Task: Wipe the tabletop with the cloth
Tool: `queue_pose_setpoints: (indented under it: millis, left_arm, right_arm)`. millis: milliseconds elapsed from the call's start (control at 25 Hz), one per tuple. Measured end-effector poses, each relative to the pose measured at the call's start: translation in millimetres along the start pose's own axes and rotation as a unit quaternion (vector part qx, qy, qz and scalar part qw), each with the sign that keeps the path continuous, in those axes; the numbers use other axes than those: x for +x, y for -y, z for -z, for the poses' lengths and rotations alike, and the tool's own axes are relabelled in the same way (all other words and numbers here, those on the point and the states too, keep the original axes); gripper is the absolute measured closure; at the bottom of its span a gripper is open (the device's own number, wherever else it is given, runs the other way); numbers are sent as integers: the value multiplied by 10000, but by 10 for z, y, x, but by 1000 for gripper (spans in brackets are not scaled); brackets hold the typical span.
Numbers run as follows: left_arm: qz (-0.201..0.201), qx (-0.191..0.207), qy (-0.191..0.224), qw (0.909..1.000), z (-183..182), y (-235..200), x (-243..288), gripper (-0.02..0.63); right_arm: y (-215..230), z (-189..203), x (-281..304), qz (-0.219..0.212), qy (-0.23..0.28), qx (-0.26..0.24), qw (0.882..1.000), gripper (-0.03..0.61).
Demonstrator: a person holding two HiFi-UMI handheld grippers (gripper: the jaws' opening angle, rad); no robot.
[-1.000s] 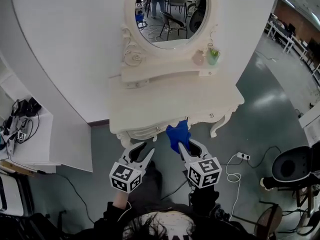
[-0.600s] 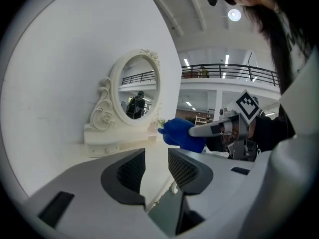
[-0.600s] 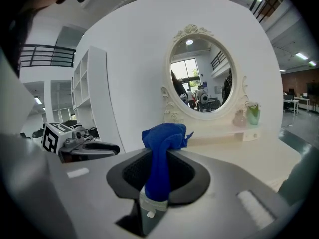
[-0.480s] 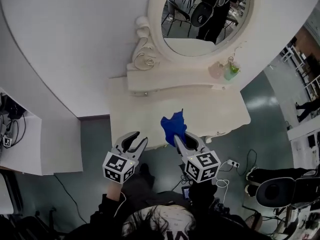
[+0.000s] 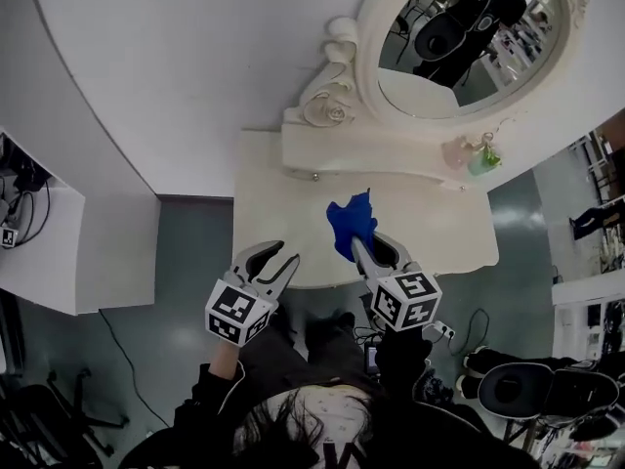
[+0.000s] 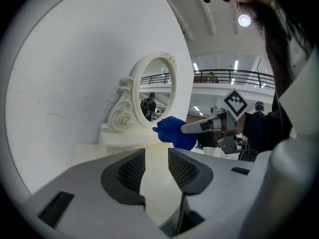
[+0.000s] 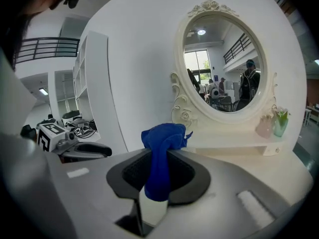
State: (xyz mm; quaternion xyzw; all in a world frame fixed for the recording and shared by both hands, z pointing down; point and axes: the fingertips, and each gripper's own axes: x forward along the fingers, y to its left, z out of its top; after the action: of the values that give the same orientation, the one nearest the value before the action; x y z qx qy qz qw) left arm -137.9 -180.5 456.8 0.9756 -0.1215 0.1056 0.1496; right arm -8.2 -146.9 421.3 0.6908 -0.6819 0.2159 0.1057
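The blue cloth is bunched up and pinched between the jaws of my right gripper, which holds it over the cream dressing tabletop near its front edge. In the right gripper view the cloth stands up from the shut jaws, in front of the oval mirror. My left gripper hovers at the table's front left edge, jaws apart and empty. The left gripper view shows the cloth and the right gripper ahead to the right.
A raised shelf under the mirror carries a pink jar and a green one at the back right. A white side desk with cables stands to the left. Grey floor lies between.
The view has shifted so the table sits closer under both grippers. My right gripper has carried the cloth from the table's front edge to over the tabletop. The left gripper stays open.
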Motion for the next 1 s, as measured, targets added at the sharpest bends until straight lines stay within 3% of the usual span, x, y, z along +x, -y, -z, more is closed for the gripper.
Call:
queue_pose_setpoints:
  millis: [280, 640, 800, 1000]
  left_arm:
    - [-816, -100, 130, 9965, -58, -294, -98, 471]
    - [-2050, -77, 291, 9783, -289, -401, -174, 471]
    - [-2255, -76, 221, 9740, -302, -306, -86, 471]
    - [-2415, -91, 9, 9703, -240, -249, -28, 471]
  right_arm:
    - [239, -357, 645, -441, 56, -358, 9984, 491]
    - [338, -467, 1626, -1220, -196, -355, 9917, 491]
    - [306, -357, 2023, -1542, -493, -278, 9864, 491]
    - [410, -48, 2393, -1479, -1001, -614, 9820, 491]
